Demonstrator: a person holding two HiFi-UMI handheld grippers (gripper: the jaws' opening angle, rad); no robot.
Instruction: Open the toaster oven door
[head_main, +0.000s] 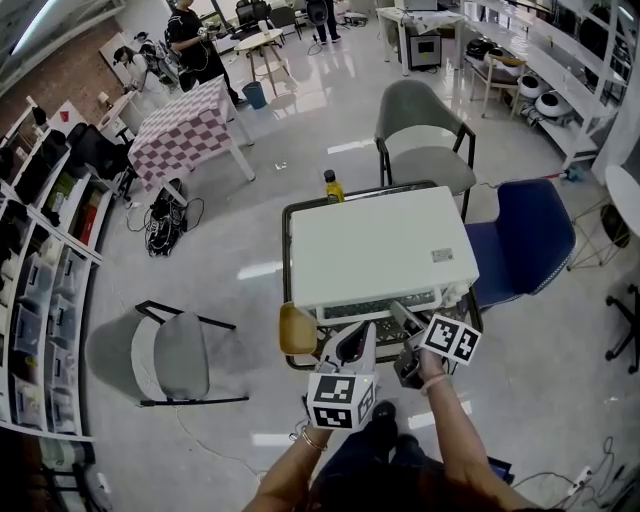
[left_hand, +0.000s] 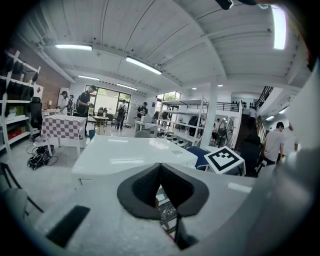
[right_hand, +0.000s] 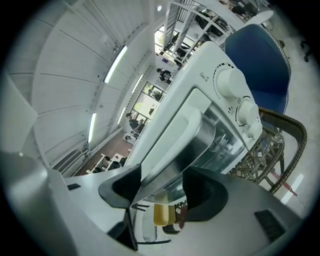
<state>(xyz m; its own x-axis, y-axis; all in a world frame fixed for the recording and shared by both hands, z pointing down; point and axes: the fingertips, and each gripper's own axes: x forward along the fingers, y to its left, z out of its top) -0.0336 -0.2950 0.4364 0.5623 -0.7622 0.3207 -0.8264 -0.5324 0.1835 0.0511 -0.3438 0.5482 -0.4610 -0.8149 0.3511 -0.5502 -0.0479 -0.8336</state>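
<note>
1. Oven door (right_hand: 200, 142) is the thing to watch. It is on the front of the white toaster oven (head_main: 380, 245). The oven sits on a dark-rimmed table (head_main: 288, 225), right in front of the person. The door looks tipped out a little at the top, so I think it is only partly open.
2. To do this step well, I think the right gripper (right_hand: 162, 187) should take the long white handle (right_hand: 175, 132) near its middle. It should squeeze firmly, then pull out and down in a slow curve, the way the door swings. A hard tug could slide the whole oven on the table.
3. The right gripper's jaws stand wide apart. The near end of the handle and the shiny door edge run between them. They are close by one pad, with a gap at the other, so the jaws do not squeeze anything.
4. The left gripper (left_hand: 160, 167) has its jaws closed tip to tip with nothing in them. It hangs just in front of the oven, beside the right one.
5. Farther out, a blue chair (head_main: 525, 245) stands by the table, and a grey chair (head_main: 425, 130) stands behind it.
</note>
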